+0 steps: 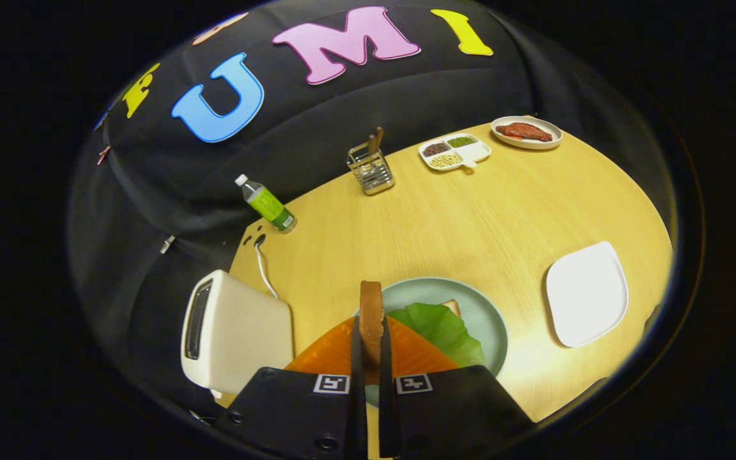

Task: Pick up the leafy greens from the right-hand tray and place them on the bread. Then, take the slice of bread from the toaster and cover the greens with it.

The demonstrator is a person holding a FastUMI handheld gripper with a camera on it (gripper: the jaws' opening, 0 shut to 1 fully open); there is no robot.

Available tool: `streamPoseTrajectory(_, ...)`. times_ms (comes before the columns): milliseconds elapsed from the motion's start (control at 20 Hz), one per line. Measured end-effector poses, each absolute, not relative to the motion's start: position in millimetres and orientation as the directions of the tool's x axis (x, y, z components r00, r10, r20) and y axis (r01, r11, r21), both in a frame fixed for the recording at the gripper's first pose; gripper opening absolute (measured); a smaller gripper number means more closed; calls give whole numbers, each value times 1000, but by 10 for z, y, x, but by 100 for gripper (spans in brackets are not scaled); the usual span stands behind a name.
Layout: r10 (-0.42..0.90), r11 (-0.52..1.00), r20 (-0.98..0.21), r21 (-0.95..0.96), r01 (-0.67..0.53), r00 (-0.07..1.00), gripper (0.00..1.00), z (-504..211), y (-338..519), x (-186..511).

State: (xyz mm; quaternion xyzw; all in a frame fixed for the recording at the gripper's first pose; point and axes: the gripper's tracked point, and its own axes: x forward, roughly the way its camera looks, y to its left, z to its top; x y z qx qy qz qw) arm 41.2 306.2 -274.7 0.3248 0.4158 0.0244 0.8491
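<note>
My gripper is shut on a slice of toasted bread, which stands on edge between the fingers with its brown crust facing me. It hangs over the near left part of a pale green plate. On that plate lies a leafy green, and a corner of a bread slice peeks out from under it. The white toaster stands just left of the fingers, its slot turned away to the left. The white square tray sits to the right of the plate with nothing on it.
A green-labelled bottle stands at the table's far left corner, and the toaster's white cable runs near it. Further back are a metal utensil holder, a divided dish of grains and a plate with meat.
</note>
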Motion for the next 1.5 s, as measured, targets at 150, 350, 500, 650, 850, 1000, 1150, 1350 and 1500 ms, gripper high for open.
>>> streamPoseTrajectory(150, 261, 813, -739, 515, 272, 621, 12, -3062, 2866, 302)
streamPoseTrajectory(350, 254, 848, -779, 464, 255, 573, 12, -3370, 2846, 248)
streamPoseTrajectory(500, 245, 874, -790, 431, 225, 562, 14, -3448, 2805, 255)
streamPoseTrajectory(650, 190, 906, -818, 358, 224, 542, 37, -3578, 2681, 217)
streamPoseTrajectory(850, 178, 937, -814, 312, 158, 553, 62, -3531, 2646, 245)
streamPoseTrajectory(1000, 157, 950, -810, 281, 139, 564, 78, -3457, 2600, 243)
streamPoseTrajectory(1150, 180, 945, -789, 304, 119, 588, 100, -3313, 2559, 228)
streamPoseTrajectory(1350, 184, 943, -731, 320, 93, 657, 100, -2920, 2344, 284)
streamPoseTrajectory(1500, 184, 949, -653, 311, 39, 735, 100, -2450, 2151, 325)
